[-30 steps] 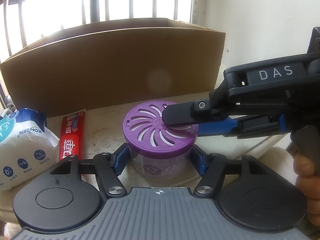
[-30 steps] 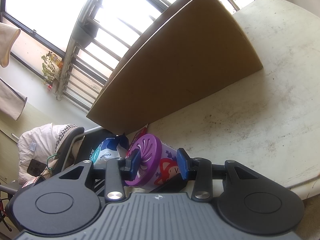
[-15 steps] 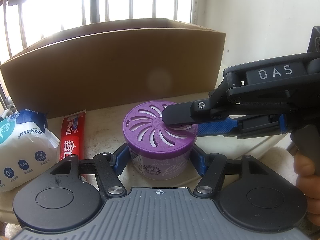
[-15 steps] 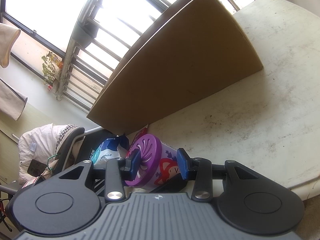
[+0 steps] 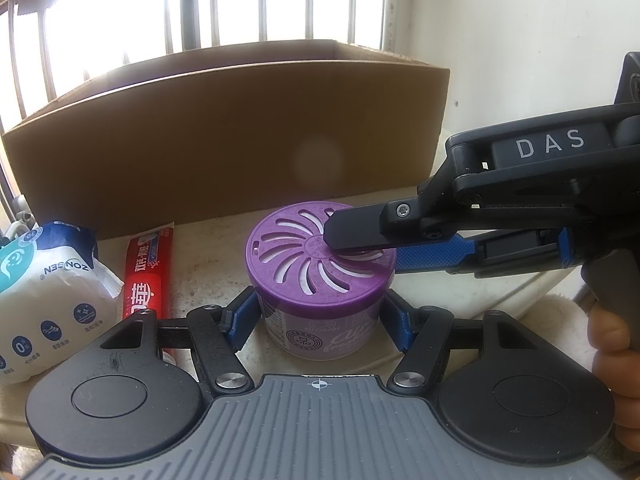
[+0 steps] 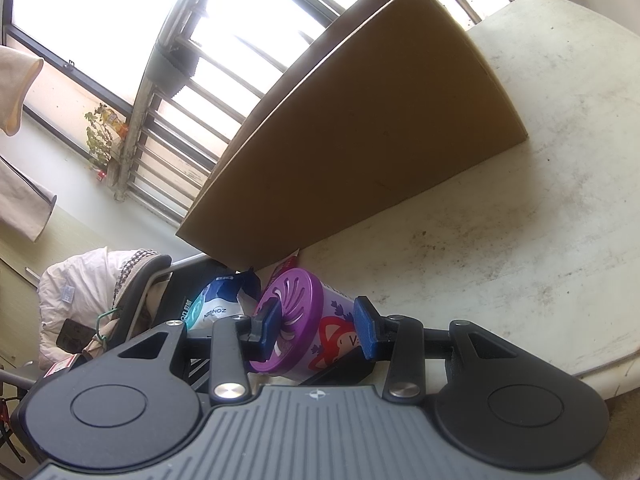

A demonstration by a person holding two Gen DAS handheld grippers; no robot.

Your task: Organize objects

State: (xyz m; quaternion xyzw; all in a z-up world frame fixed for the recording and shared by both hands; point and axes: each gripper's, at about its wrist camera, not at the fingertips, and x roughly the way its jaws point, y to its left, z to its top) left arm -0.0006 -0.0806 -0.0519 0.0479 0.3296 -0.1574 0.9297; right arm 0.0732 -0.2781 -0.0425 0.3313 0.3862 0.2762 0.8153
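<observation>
Nothing moved; both claws (image 5: 318,322) (image 6: 316,330) clamp purple air freshener (image 5: 320,276); only left view shows toothpaste (image 5: 146,280).

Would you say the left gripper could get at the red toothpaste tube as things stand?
Probably not yet: the left gripper is shut on the purple air freshener, which the right gripper also clamps. Otherwise the toothpaste tube lies uncovered just beside it.
</observation>
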